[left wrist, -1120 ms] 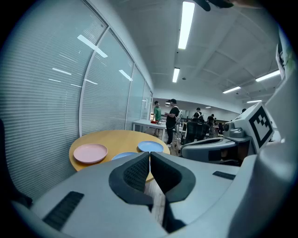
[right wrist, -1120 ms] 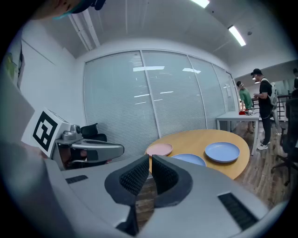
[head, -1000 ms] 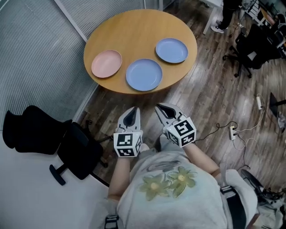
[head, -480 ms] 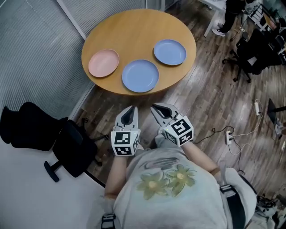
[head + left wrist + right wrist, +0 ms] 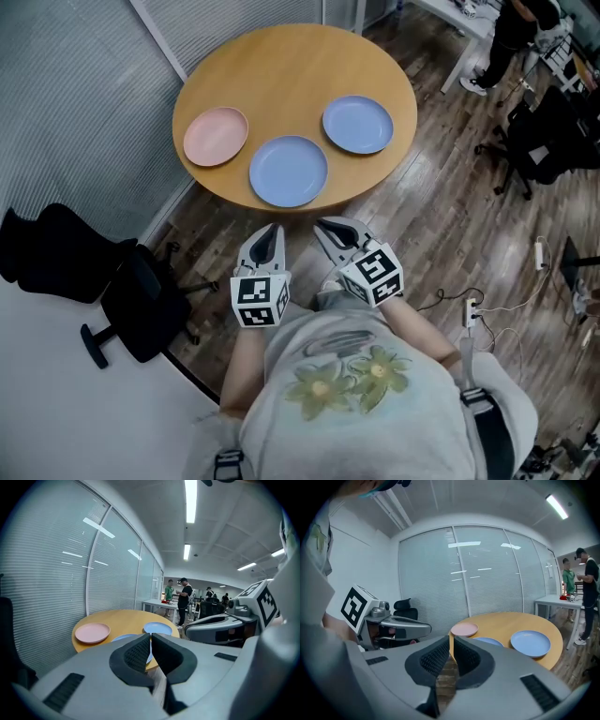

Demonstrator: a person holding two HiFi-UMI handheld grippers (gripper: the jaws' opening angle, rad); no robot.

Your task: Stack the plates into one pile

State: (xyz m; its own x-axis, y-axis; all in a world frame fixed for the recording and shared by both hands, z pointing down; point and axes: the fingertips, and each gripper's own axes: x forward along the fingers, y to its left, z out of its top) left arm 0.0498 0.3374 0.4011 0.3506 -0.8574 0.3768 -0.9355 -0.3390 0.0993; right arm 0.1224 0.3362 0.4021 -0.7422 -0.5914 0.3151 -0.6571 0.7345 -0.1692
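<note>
The left tongs [image 5: 273,230] and right tongs [image 5: 323,225] are closed and empty at lower centre, short of the worktop [image 5: 281,66]. Three separate plates lie above them: near blue plate [image 5: 288,171] straight ahead, pink plate [image 5: 216,136] upper left, far blue plate [image 5: 357,124] upper right.

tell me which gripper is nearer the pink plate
Left. The left gripper is toward the person from the pink plate; the right gripper is beside it, farther right.
</note>
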